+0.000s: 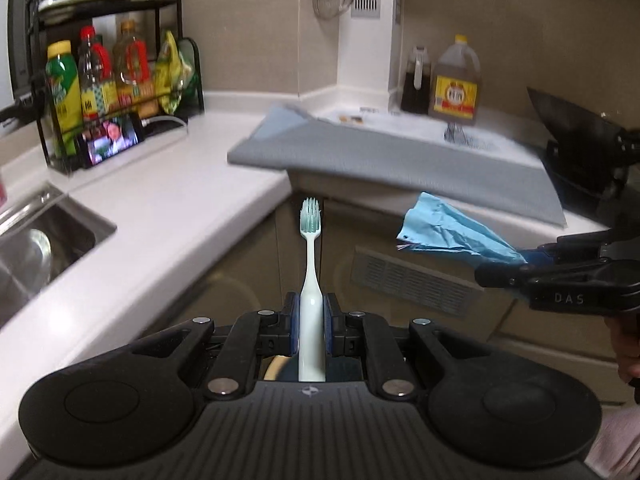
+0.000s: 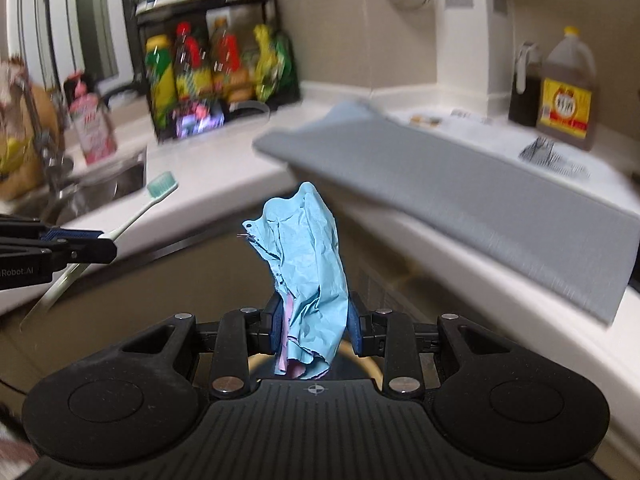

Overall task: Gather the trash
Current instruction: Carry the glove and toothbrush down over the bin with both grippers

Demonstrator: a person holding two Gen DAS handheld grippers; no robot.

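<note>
Now, toothbrush: upright, clamped in left tool, bristles up.
Blue paper: crumpled (pink inside), pinched in right tool.
Both: held off the white worktop edge.
Beyond: grey mat, sink.

Two fisheye views are given, one mounted on each gripper, each looking forward along its own fingers and tilted down a bit. The left gripper fills the bottom of the left wrist view, very close up, with the toothbrush dead centre. The right gripper is framed the same way around the blue paper. The same kitchen corner is faced by both: white counter, grey mat, bottle rack, brown jug. Each gripper is caught at the edge of the other view. The background is blurred.
</note>
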